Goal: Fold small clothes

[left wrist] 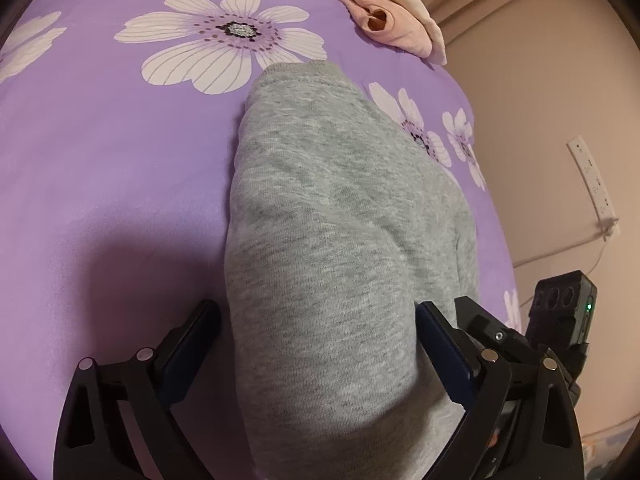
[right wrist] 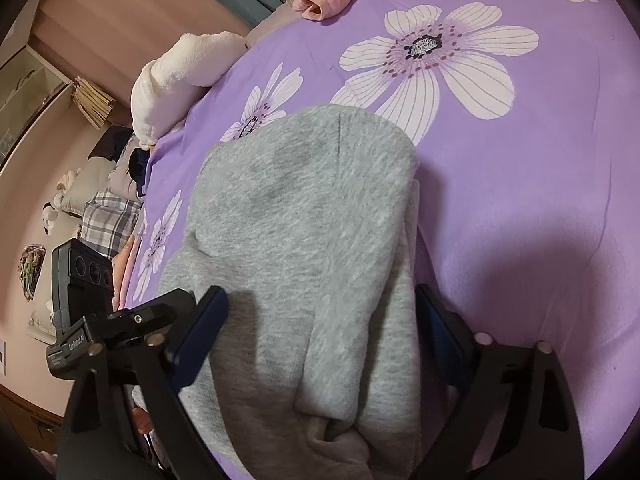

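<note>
Left wrist view | grey fleece knit garment [left wrist: 336, 240] lies on purple flowered bedsheet [left wrist: 120, 160], doubled over, apparently mid-fold | left gripper [left wrist: 318, 344] and right gripper [right wrist: 322, 328] spread wide, straddling it, gripping nothing | final fold, tidying likely left

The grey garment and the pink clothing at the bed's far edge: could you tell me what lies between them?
Only bare purple floral bedsheet separates grey garment from pink clothing, shown in both wrist views.

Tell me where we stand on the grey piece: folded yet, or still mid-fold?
Done: the grey garment is already doubled, with stacked layers showing at its near end. In hand: it lies between the open fingers of both the left gripper and the right gripper, neither clamped. Left: the pink garment at the far edge of the purple floral sheet looks bunched, apparently unfolded.
</note>
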`<action>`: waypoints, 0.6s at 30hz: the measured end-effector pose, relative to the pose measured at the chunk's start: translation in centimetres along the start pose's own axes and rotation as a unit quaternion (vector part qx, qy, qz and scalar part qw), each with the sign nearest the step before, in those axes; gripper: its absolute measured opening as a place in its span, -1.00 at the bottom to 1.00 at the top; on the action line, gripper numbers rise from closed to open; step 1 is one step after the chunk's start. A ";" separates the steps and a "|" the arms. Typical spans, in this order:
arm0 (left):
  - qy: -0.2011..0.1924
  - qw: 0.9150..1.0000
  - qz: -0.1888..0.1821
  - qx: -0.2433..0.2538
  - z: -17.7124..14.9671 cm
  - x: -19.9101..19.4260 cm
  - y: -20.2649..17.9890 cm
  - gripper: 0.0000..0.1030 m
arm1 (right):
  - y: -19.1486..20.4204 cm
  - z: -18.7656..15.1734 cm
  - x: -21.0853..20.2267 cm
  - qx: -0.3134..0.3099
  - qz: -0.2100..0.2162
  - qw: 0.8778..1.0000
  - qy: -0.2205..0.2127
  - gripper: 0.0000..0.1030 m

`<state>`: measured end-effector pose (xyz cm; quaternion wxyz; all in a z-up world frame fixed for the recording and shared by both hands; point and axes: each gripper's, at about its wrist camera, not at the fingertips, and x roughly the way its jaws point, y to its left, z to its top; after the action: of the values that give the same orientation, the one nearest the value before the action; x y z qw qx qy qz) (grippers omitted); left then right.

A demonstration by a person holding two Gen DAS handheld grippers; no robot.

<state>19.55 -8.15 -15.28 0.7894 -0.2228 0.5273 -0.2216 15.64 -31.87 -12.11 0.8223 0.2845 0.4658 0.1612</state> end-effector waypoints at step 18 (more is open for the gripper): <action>-0.010 1.000 0.014 0.020 -0.2 -0.4 -0.8 0.42 | 1.7 -0.6 -0.8 -0.032 -0.055 0.997 -0.036 -0.37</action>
<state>19.13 -8.56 -14.57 0.8022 -0.2016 0.5178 -0.2186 14.73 -30.77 -10.72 0.8548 0.2373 0.4456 0.1203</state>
